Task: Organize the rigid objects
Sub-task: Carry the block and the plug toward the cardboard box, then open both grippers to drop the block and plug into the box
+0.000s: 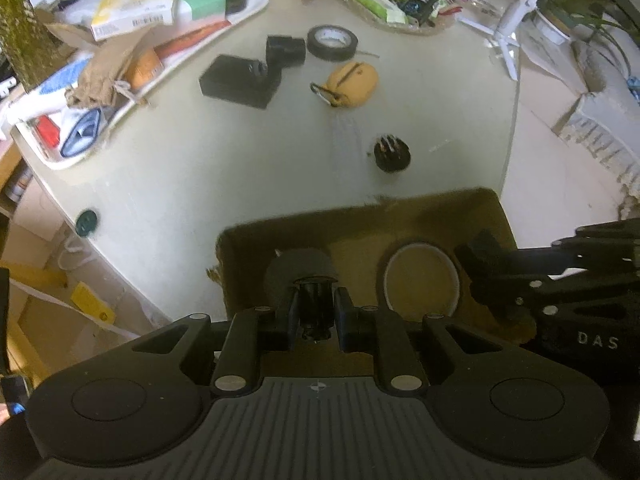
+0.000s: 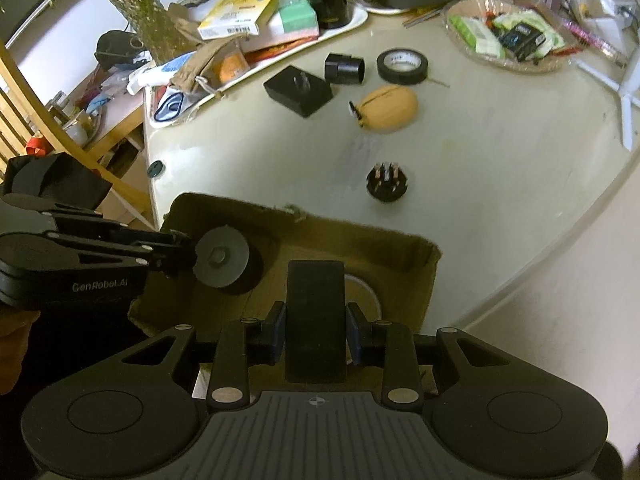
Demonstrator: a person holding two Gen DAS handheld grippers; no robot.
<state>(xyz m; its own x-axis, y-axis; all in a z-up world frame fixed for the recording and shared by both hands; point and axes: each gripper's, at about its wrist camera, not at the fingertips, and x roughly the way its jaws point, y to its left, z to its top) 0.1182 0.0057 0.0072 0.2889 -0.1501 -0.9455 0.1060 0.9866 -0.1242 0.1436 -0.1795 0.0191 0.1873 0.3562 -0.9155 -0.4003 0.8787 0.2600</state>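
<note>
Both claws are parked over the cardboard box (image 2: 404,264) at the table's (image 1: 224,168) near edge; a grey disc on a stubby stem (image 2: 222,258) is clenched in the left claw (image 1: 316,312), a black rectangular block (image 2: 316,320) is gripped by the right claw (image 2: 316,340); a white-rimmed ring (image 1: 422,278) is seen lying inside the box. Beyond the far wall a wide bare patch is left, with only a round black pronged plug (image 1: 392,155) on it; the yellow pouch (image 1: 352,82), tape roll (image 1: 331,42) and black boxes (image 1: 240,80) are kept well back.

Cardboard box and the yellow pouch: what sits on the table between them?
A small round black part with upright prongs stands between the cardboard box and the yellow pouch, apart from both. Both wrist views show it.
</note>
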